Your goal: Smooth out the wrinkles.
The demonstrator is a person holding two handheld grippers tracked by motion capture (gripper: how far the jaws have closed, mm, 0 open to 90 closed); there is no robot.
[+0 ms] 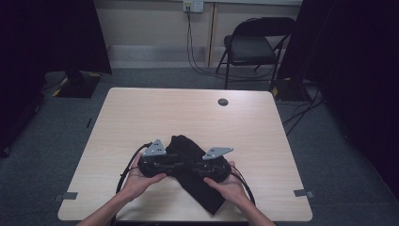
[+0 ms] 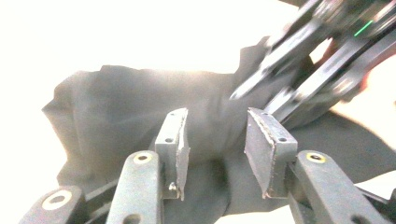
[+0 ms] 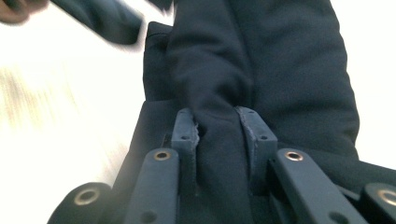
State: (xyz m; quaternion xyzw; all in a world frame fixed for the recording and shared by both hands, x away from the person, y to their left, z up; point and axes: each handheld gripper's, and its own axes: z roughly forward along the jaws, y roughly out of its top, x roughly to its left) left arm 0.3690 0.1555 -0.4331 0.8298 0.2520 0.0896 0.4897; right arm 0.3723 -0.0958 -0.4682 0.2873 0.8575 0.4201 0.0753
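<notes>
A dark cloth — a black garment or bag, folded into a long strip — lies slantwise on the near half of the pale wooden tabletop, running from the middle toward the person's edge. Both hands meet over its middle. The right tongs stand narrowly parted with a raised ridge of the cloth pinched between their pads, the fabric bunched up through the gap. The left tongs, just beside the cloth's ridge on the opposite side, stand about half open over a flatter part of the fabric; nothing is pressed between their pads, though cloth lies under them.

Beyond the cloth, toward the far edge, a round cable hole sits in the tabletop; farther back a folding chair stands against the wall under a power socket.

The likely trouble: the right grip looks loose around a thick fold, so a pull could let the fabric slide out and the fold collapse. With the two tools so close, the left tongs could also knock the right ones, or close on only the top layer — dragging the cloth askew.

No brand, label or readable writing can be made out on the cloth or the tools.
</notes>
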